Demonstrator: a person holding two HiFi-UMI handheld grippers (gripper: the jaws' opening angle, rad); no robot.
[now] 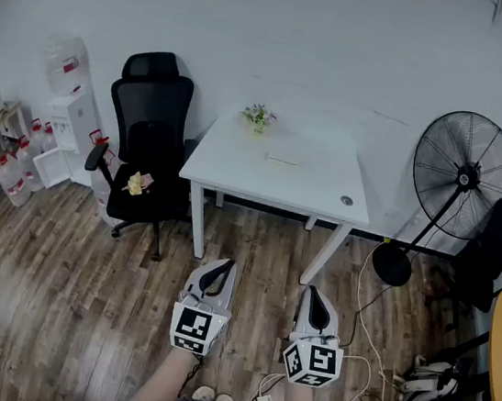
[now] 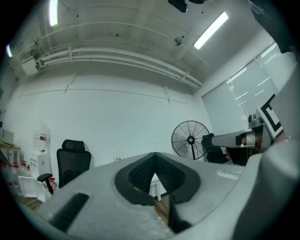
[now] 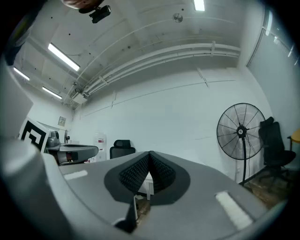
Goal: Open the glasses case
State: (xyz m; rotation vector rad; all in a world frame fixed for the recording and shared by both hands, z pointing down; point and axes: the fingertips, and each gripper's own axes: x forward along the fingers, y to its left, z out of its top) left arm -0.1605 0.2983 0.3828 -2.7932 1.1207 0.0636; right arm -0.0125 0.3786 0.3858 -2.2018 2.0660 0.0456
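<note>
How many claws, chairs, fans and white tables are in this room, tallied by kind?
Hand-held claws with marker cubes: 2
Black office chairs: 2
White rectangular table: 1
Black pedestal fan: 1
Total: 6

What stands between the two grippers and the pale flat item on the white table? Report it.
Nothing visible. Only wooden floor separates the left gripper and right gripper from the white rectangular table, where the pale flat item, possibly the glasses case, lies. The black office chair stands beside the table.
</note>
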